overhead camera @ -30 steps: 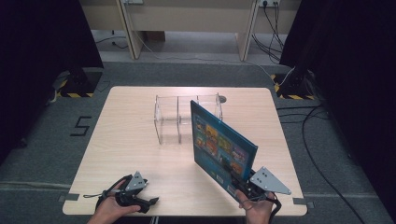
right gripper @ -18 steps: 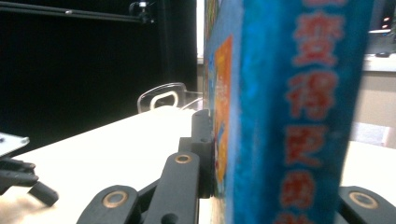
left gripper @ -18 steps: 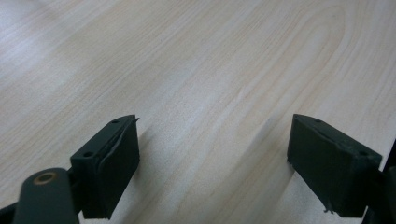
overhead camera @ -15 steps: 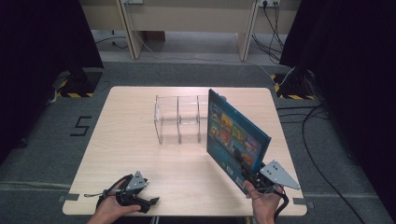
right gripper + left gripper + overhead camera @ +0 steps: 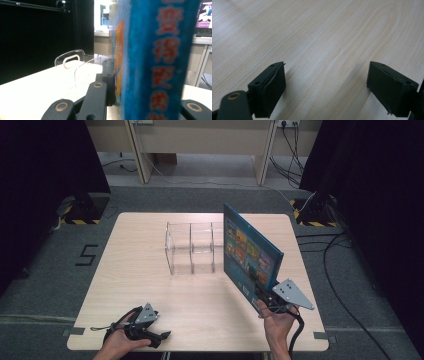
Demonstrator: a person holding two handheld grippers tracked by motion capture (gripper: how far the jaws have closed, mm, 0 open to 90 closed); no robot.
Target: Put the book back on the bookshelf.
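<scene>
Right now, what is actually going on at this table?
A person sits at a wooden table with a two-jaw gripper in each hand. The right gripper is clamped on the lower corner of a large blue book, holding it up on a tilt beside a clear plastic rack. The left gripper is down near the table's front edge, jaws open, holding nothing.

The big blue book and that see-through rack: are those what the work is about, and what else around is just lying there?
Part of the job, as far as I can judge:
- large blue picture book, clamped in the right gripper
- clear acrylic rack with dividers
- left gripper, open, resting idle on the wooden table

Just lying about:
- black cables on the floor
- yellow-and-black striped stand feet
</scene>
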